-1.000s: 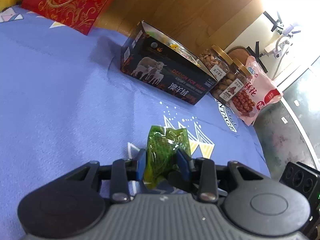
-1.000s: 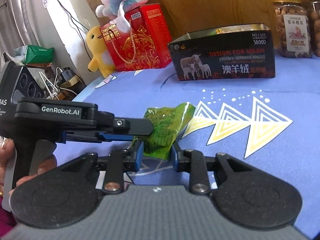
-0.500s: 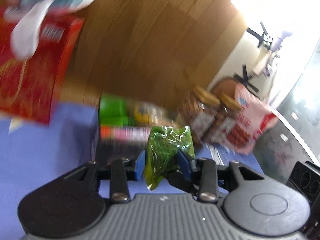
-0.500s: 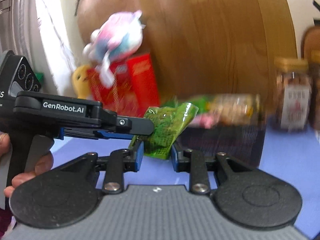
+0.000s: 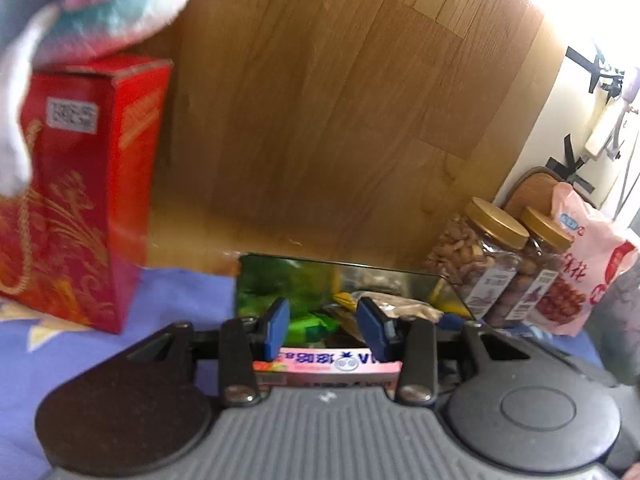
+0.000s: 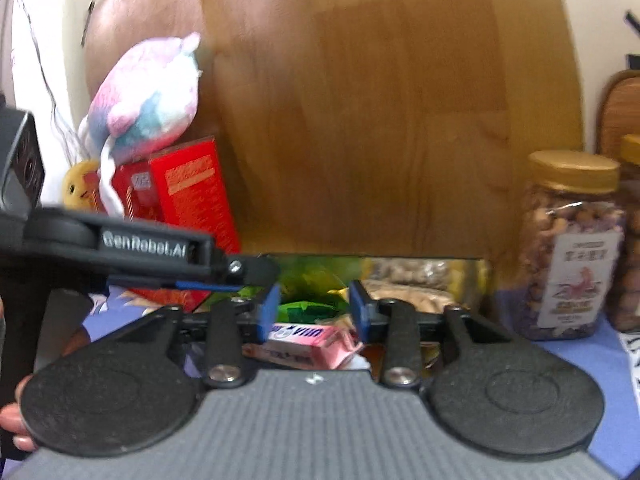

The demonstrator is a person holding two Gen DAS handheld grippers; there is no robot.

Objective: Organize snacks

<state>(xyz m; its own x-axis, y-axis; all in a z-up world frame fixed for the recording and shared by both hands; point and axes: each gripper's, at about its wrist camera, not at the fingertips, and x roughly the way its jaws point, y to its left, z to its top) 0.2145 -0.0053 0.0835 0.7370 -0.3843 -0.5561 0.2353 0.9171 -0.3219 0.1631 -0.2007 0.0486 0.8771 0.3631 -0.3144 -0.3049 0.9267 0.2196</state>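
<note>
both claws are opening with nothing between the pads, left claw (image 5: 324, 326) and right claw (image 6: 313, 312) over the open snack box (image 5: 344, 276) on the worktop (image 5: 184, 300); we lift clear without snagging the pink pack (image 5: 328, 360).

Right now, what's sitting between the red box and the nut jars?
The open snack box, full of packets, sits between the red box and the nut jars; both wrist views show it.
</note>
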